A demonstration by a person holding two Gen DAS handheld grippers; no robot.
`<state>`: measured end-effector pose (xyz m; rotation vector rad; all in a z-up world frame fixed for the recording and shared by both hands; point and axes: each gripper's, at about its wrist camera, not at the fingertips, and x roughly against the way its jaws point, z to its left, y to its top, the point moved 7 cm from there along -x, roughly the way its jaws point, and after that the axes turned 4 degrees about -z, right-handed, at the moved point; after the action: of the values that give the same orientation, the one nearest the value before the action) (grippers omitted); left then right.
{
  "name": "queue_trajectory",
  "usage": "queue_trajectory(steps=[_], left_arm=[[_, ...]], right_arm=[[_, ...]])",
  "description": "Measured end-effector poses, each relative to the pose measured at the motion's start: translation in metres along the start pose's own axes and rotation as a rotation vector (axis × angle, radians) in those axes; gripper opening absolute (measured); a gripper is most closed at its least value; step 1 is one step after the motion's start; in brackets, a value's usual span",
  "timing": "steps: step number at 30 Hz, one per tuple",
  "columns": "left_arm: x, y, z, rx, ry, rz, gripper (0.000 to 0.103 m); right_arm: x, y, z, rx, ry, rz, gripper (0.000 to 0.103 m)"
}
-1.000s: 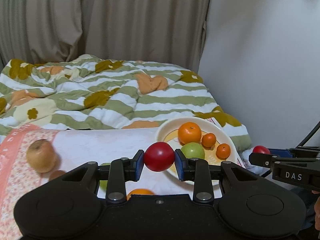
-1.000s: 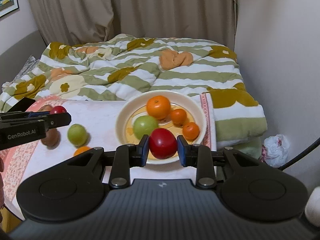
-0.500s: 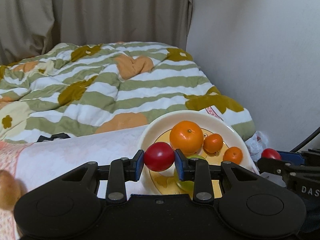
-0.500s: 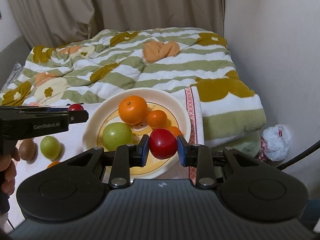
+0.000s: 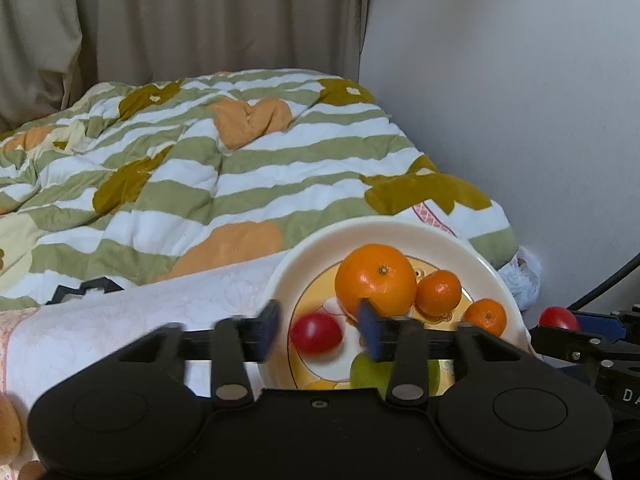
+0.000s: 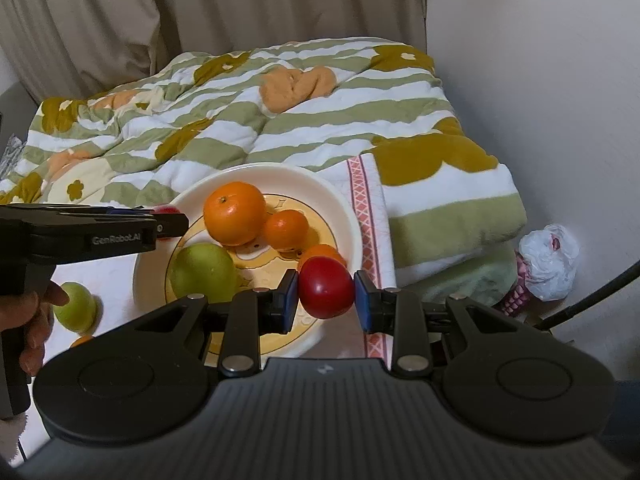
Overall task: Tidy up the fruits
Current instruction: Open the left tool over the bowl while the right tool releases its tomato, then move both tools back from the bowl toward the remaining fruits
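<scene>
My left gripper (image 5: 320,326) hangs over the near left part of the cream plate (image 5: 400,228), and its jaws are opening. A red tomato (image 5: 316,332) sits blurred between the blue pads, with a gap on each side. On the plate lie a large orange (image 5: 376,284), two small oranges (image 5: 439,293) and a green fruit (image 5: 372,372). My right gripper (image 6: 326,294) is shut on a second red tomato (image 6: 325,286) above the near right rim of the plate (image 6: 344,216).
A striped quilt (image 6: 280,120) covers the bed behind the table, and a wall stands on the right. A green fruit (image 6: 76,306) and a small orange (image 6: 82,340) lie on the cloth left of the plate, by the person's hand (image 6: 36,320). A white bag (image 6: 548,260) lies low right.
Both grippers have come in over the plate and sunk. The left jaws have parted from their tomato, which now shows blurred and lower between them. The right grip is unchanged.
</scene>
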<state>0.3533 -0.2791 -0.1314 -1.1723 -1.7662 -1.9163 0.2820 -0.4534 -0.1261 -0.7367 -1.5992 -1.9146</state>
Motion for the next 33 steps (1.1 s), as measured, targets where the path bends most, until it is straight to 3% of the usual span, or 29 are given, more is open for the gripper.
queue_trajectory(steps=[1, 2, 6, 8, 20, 27, 30, 32, 33], left_arm=[[0.003, 0.001, 0.0, -0.002, 0.009, -0.013, 0.079], [0.007, 0.003, 0.001, -0.003, 0.018, -0.028, 0.088], [0.021, 0.006, 0.004, 0.007, 0.024, -0.048, 0.092], [0.028, 0.005, 0.007, 0.023, 0.031, -0.048, 0.099], [0.047, -0.012, 0.023, 0.074, 0.116, -0.011, 0.1], [0.054, -0.019, 0.026, 0.022, 0.181, -0.009, 0.1], [0.058, -0.02, 0.025, 0.015, 0.183, -0.017, 0.1], [0.061, -0.02, 0.024, 0.016, 0.183, -0.02, 0.1], [0.063, -0.02, 0.024, 0.017, 0.182, -0.022, 0.1]], right_arm=[[0.001, 0.0, -0.001, -0.002, 0.001, -0.001, 0.045], [0.001, 0.0, 0.0, -0.002, 0.001, -0.001, 0.045], [0.004, 0.0, 0.0, 0.009, 0.018, -0.006, 0.045], [0.004, 0.0, 0.002, 0.024, 0.031, -0.012, 0.045], [-0.025, -0.014, 0.027, 0.146, 0.102, 0.033, 0.045], [-0.034, -0.022, 0.034, 0.164, 0.113, 0.045, 0.046], [-0.029, -0.021, 0.035, 0.186, 0.114, 0.022, 0.061], [-0.023, -0.021, 0.035, 0.198, 0.1, -0.005, 0.091], [-0.019, -0.02, 0.034, 0.197, 0.093, -0.024, 0.099]])
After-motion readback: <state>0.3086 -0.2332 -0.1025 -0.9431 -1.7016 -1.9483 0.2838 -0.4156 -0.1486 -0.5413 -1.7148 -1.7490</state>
